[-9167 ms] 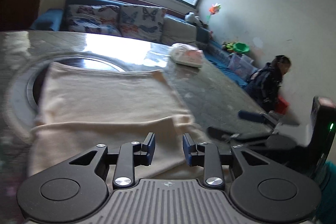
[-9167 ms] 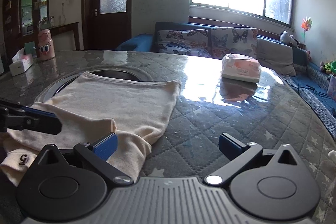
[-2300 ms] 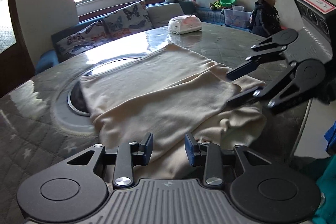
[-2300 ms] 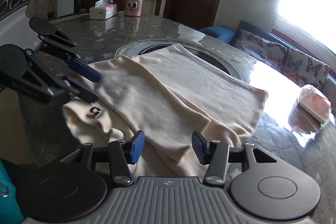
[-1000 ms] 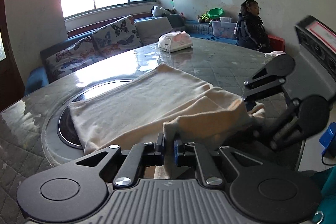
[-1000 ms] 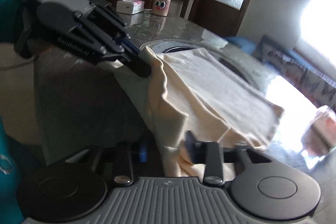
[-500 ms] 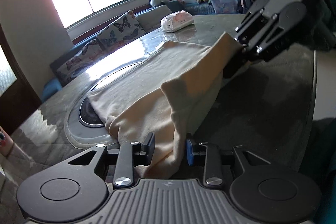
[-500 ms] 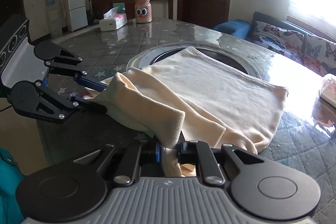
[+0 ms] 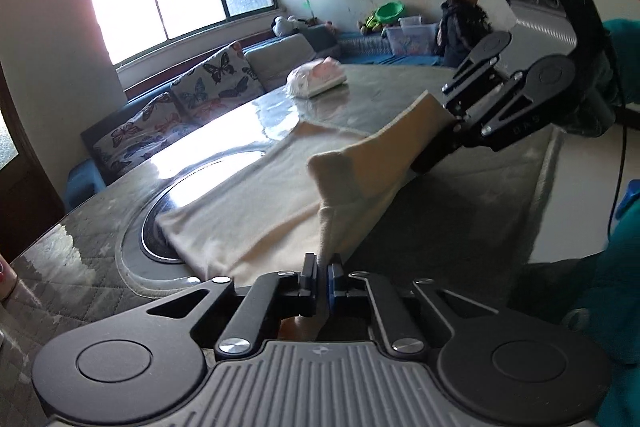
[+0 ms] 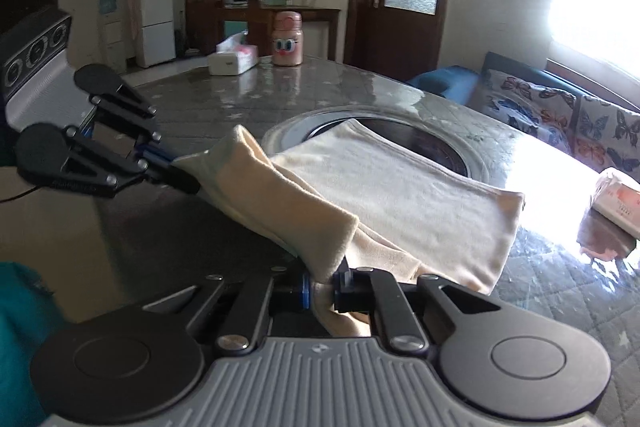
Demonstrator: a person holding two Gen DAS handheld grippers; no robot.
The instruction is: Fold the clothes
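Left wrist view: your left gripper (image 9: pixel 323 273) has its jaws pressed together on one near corner of the cream garment (image 9: pixel 256 203). Your right gripper (image 9: pixel 452 131) shows across the frame, clamped on the other near corner, with the hem stretched in the air between the two.

Right wrist view confirms: the right gripper (image 10: pixel 322 285) is closed on a bunched fold of cloth, and the left gripper (image 10: pixel 176 171) pinches the far end of the same raised edge.

Location: the far part of the garment (image 10: pixel 400 195) lies flat on the table (image 10: pixel 360 87), partly over the round inset plate (image 10: pixel 420 139). The near edge is lifted clear of the surface.

Step in hand, as judged: the lengthwise fold, near hem raised and ready to carry over.

Next move calls for: travel both grippers forward together, level and at the same pace, keeping the hem taut. Lay it on the far edge with corners matched, then release. Watch for sag in the middle of the span. The tissue pack (image 10: pixel 618 197) sits well apart, not in your path.
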